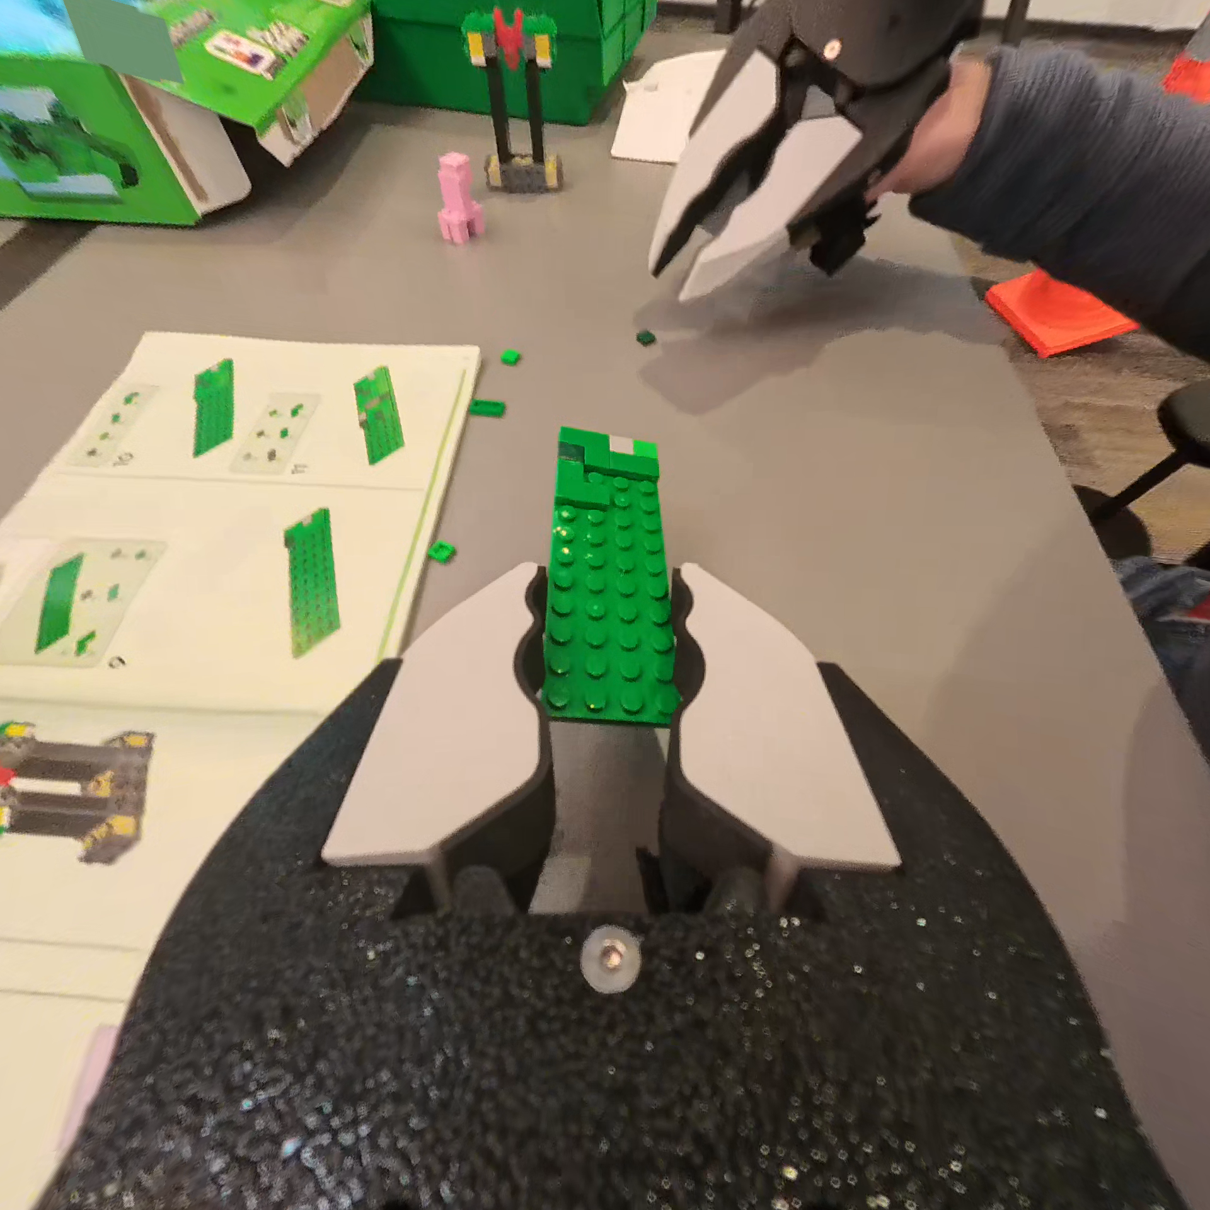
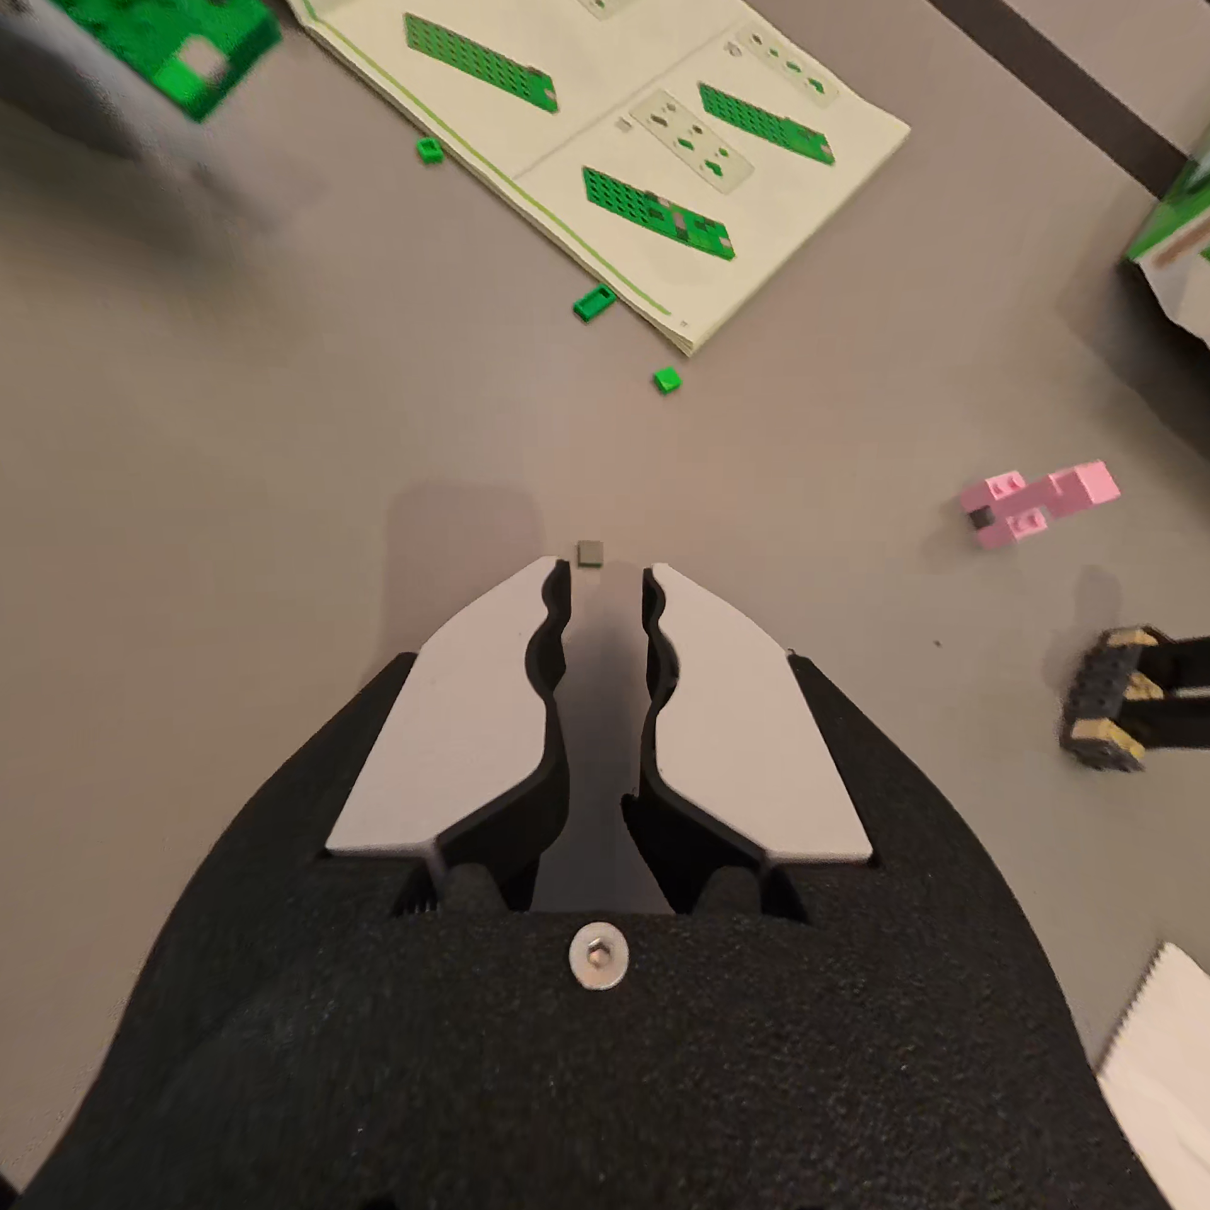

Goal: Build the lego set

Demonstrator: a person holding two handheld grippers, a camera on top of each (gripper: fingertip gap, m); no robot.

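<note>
1. Lego plate point(image 1: 609, 589), long, green and studded, lies flat on the grey desk point(image 1: 851, 524), its near end pinched between the jaws of the left gripper point(image 1: 610, 576); a few flat tiles already cover its far end.
2. Right gripper point(image 2: 605, 568) hangs over a small grey tile point(image 2: 590, 553) that lies just past its tips; its jaws are spread a little and hold nothing.
3. Step in hand, as I judge it: fetching the next tile for the plate while the left gripper steadies it.
4. Next move calls for lowering the tips either side of the grey tile, a careful pinch on so thin a piece, then carrying it across to the plate.
5. Loose green pieces point(image 2: 594, 304) lie beside the instruction booklet point(image 2: 655, 164), well apart from the grey tile, so nothing crowds the pick.
6. Pink pig point(image 2: 1041, 501) and a black-and-yellow model point(image 2: 1106, 707) stand off to the side, near but clear of the path.
7. Desk edge runs along the right in the left wrist view, with open grey surface between it and the plate.
</note>
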